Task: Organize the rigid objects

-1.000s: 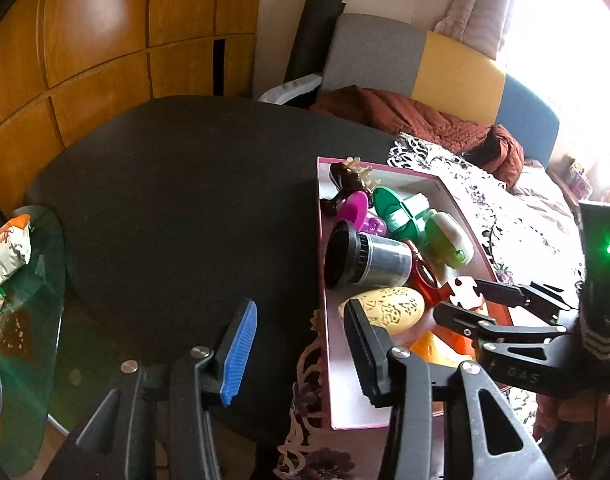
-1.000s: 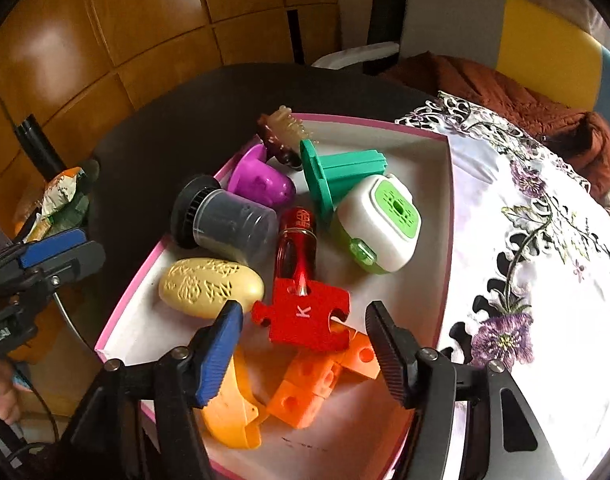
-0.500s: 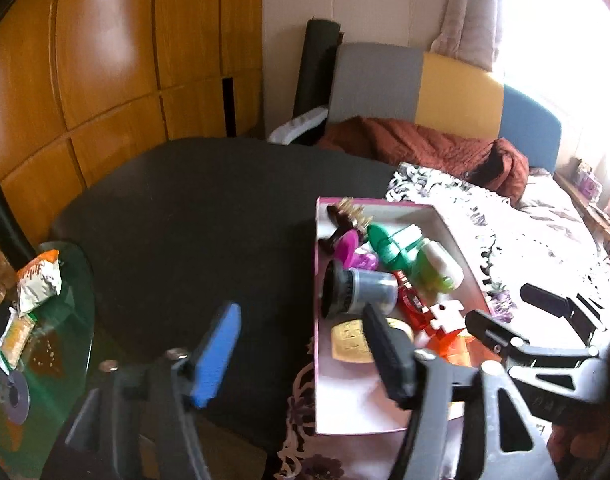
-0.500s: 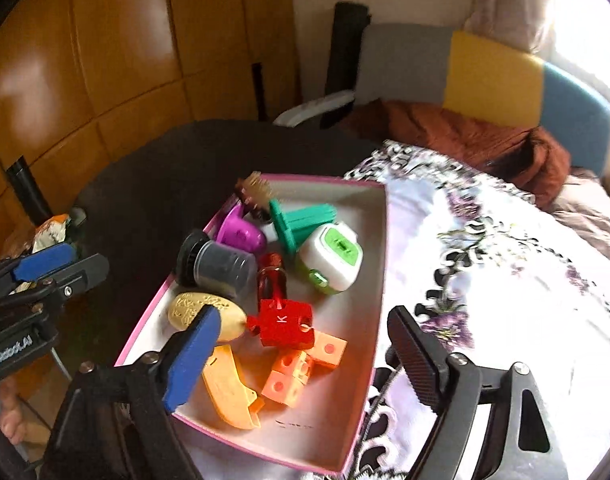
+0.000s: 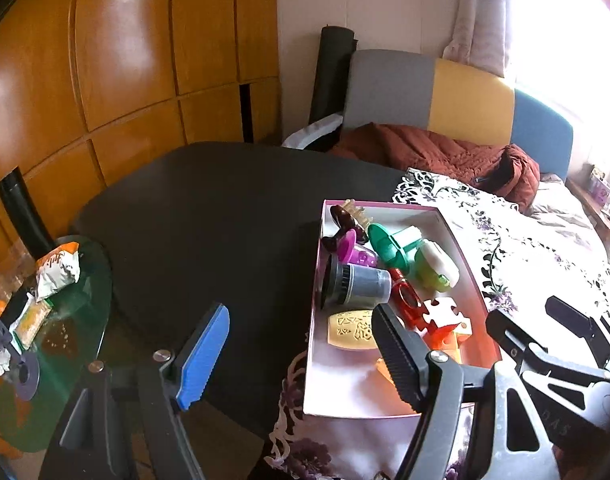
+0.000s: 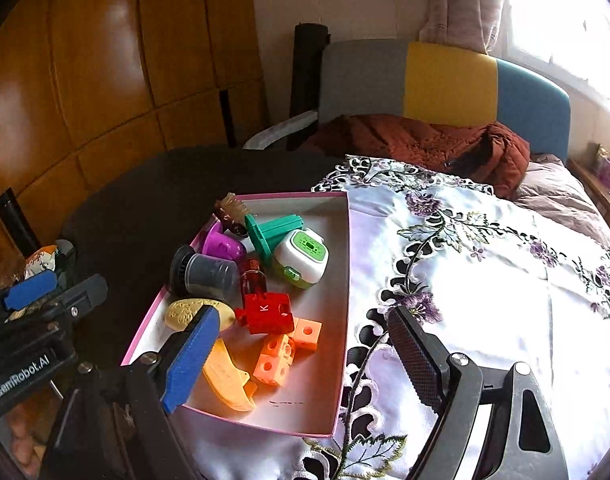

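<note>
Hovering, left gripper (image 5: 301,356): its fingers are spreading wider right now, nothing between them, blue pad over the dark desk (image 5: 209,216), black pad over the box's near corner.
Right gripper (image 6: 301,360): fingers wide apart and empty, poised above the box's near right edge.
Pink-rimmed box (image 6: 341,364): sits half on the dark desk, half on the embroidered white cloth (image 6: 485,280).
Near end of box: yellow curved piece (image 6: 225,380), orange holed cubes (image 6: 285,352), red puzzle piece (image 6: 267,312) marked K.
Middle of box: cream oval (image 6: 181,312) against the left wall, grey cup (image 6: 205,272) on its side, red bottle (image 6: 251,274) beside it.
Far end of box: white-and-green gadget (image 6: 303,256), green funnel-shaped toy (image 6: 273,232), purple cup (image 6: 223,246), brown comb (image 6: 229,208) in the corner.
Far left: glass side table (image 5: 69,320) with a snack packet (image 5: 57,268).
Beyond the desk: rust blanket (image 6: 417,140), sofa back (image 6: 445,80) in grey, yellow and blue.
</note>
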{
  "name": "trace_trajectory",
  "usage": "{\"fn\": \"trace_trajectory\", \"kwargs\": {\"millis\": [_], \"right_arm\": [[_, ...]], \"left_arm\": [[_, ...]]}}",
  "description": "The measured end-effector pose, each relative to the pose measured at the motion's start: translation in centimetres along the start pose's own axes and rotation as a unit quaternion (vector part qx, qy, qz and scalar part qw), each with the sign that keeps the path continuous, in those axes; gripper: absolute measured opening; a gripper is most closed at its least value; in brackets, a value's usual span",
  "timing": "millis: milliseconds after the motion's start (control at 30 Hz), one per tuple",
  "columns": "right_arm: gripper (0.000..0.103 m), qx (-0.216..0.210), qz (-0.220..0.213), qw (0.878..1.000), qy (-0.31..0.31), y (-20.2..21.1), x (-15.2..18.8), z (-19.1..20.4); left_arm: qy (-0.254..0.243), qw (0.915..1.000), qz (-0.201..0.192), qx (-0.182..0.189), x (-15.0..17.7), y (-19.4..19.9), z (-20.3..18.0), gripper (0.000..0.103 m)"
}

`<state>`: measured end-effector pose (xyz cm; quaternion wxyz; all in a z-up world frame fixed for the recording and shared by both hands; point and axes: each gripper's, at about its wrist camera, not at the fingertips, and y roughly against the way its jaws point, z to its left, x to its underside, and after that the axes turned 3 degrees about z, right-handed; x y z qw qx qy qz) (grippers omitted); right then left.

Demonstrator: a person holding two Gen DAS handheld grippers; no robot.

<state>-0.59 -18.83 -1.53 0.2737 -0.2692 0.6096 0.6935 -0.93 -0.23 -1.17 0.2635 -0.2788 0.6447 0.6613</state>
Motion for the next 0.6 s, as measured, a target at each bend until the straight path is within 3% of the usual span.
{"fn": "trace_trajectory", "kwargs": {"millis": [267,400,600], "right_arm": [[0.088,0.005,-0.005,1.0,0.003,0.21,-0.04,0.3],[0.088,0.005,-0.005,1.0,0.005,0.25,-0.03,0.43],[0.088,0.004,-0.004,1.0,0.011,0.14,0.03,0.7]], "left_arm": [[0.001,1.0,0.002,0.009,0.18,0.05,0.01,0.075],[-0.008,0.9998,-0.013,0.011,0.24,0.31,-0.04,0.063],[-0.011,0.9997,-0.016,0.016,0.06,0.49,-0.17,0.062]]}}
